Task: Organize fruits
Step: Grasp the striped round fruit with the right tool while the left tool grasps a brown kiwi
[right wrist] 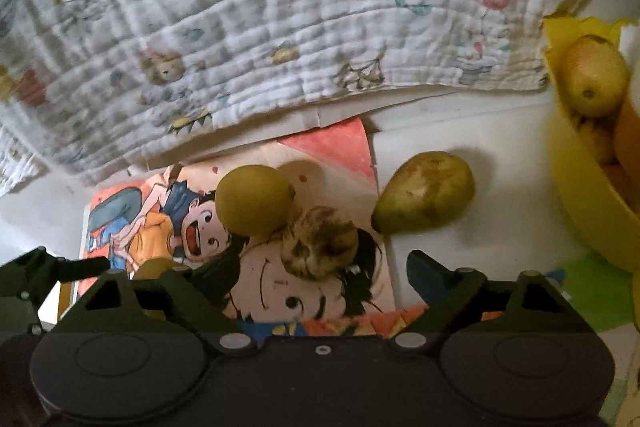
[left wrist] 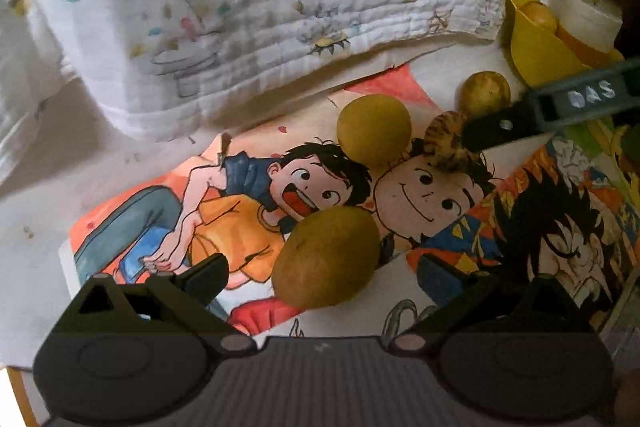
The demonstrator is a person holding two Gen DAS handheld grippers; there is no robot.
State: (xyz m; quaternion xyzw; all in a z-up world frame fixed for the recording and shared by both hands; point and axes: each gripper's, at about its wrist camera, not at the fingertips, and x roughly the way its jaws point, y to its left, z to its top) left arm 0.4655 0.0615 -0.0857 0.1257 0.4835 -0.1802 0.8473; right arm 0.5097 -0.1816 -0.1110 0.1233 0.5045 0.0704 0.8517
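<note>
In the left wrist view my left gripper [left wrist: 322,267] stands open around a brownish-green oval fruit [left wrist: 326,257], with a gap on each side. Farther off lie a round yellow-green fruit [left wrist: 374,129], a mottled brown fruit [left wrist: 446,143] and a pear [left wrist: 484,95]. One of my right gripper's fingers [left wrist: 540,111] reaches in beside the mottled fruit. In the right wrist view my right gripper [right wrist: 322,267] is open, and the mottled fruit [right wrist: 320,243] lies between its tips untouched. The round fruit [right wrist: 254,201] touches it on the left; the pear [right wrist: 426,193] lies apart on the right.
A yellow bowl [right wrist: 580,195] at the right holds another pear [right wrist: 596,81] and more fruit. A quilted printed blanket [right wrist: 280,27] covers the far side. Cartoon drawings [left wrist: 240,211] lie flat under the fruits. One of the left gripper's fingers [right wrist: 80,264] shows at the left edge.
</note>
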